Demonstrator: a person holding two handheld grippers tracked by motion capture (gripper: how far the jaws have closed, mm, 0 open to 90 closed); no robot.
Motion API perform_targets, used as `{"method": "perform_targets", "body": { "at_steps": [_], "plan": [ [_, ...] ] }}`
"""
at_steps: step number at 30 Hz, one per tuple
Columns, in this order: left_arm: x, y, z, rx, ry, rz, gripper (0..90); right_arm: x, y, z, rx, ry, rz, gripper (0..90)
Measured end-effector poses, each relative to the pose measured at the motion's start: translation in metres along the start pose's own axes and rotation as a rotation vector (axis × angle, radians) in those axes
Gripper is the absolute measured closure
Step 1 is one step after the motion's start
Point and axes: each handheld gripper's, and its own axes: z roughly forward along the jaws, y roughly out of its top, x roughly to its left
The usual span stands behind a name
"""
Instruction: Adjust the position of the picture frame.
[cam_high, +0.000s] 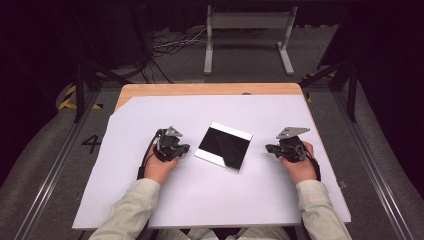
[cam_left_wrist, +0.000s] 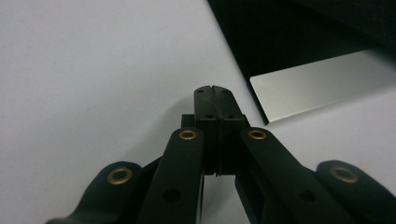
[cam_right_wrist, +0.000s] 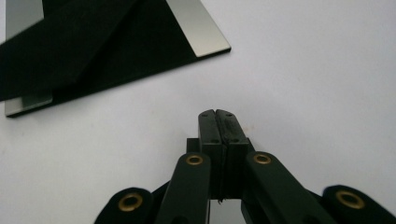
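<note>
1. Two hand-held grippers rest low over the white sheet (cam_high: 150, 200) that covers the tabletop (cam_high: 200, 89), one on each side of a flat square plate (cam_high: 223, 146) at the sheet's centre.
2. Seen from the high view, the plate lies tilted like a diamond, with a black cloth or film (cam_high: 220, 145) across most of it and bare silver strips at its 12 o'clock edge and its 6 o'clock edge.
3. Left hand-held gripper (cam_high: 183, 148): at 9 o'clock of the plate, near it but apart, jaws clenched together on nothing. Its own view shows the shut jaw tips (cam_left_wrist: 215, 103) just short of the plate's silver corner (cam_left_wrist: 322, 84).
4. Right hand-held gripper (cam_high: 270, 148): at 3 o'clock of the plate, a little farther off, also clenched and empty. In its own view the black covering (cam_right_wrist: 93, 51) has a diagonal fold across the plate.
5. Risk, as I judge it: with both pairs of jaws shut, neither can take the thin covering; a push from shut tips would probably slide the plate over the smooth sheet.
6. Opened jaws coming in too steep could scrape the plate or pinch the plate along with the covering and lift both.
7. Gripping at the fold rather than at a free edge could bunch the covering.
</note>
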Motion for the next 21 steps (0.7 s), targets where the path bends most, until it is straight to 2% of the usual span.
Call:
{"method": "perform_targets", "body": {
  "at_steps": [5,6,7,8,10,14,15,16,17,21],
  "plan": [
    [-0.005,0.005,0.007,0.0,-0.038,0.007,90.0,0.003,0.002,-0.014,-0.036,-0.007,-0.001,89.5],
    [-0.007,0.007,0.01,0.008,-0.084,0.01,90.0,0.005,0.004,-0.019,-0.047,-0.011,-0.007,89.5],
    [-0.009,0.008,0.01,0.017,-0.087,0.01,90.0,0.006,0.005,-0.021,-0.049,-0.014,-0.012,89.5],
    [-0.011,0.01,0.01,0.023,-0.07,0.023,90.0,0.007,0.005,-0.023,-0.048,-0.018,-0.015,89.5],
    [-0.013,0.01,0.01,0.028,-0.063,0.032,90.0,0.007,0.004,-0.024,-0.048,-0.022,-0.018,89.5],
    [-0.017,0.011,0.011,0.042,-0.102,0.044,90.0,0.003,-0.001,-0.028,-0.044,-0.027,-0.002,89.5],
    [-0.021,0.011,0.012,0.046,-0.112,0.057,90.0,0.002,-0.002,-0.028,-0.042,-0.027,0.004,89.5],
    [-0.032,0.013,0.014,0.064,-0.132,0.087,90.0,-0.001,-0.004,-0.03,-0.042,-0.029,0.011,89.5],
    [-0.032,0.013,0.014,0.064,-0.132,0.087,90.0,-0.001,-0.004,-0.03,-0.042,-0.029,0.011,89.5],
    [-0.055,0.017,0.021,0.081,-0.175,0.144,90.0,-0.005,-0.007,-0.035,-0.054,-0.032,0.029,89.5]
  ]
}}
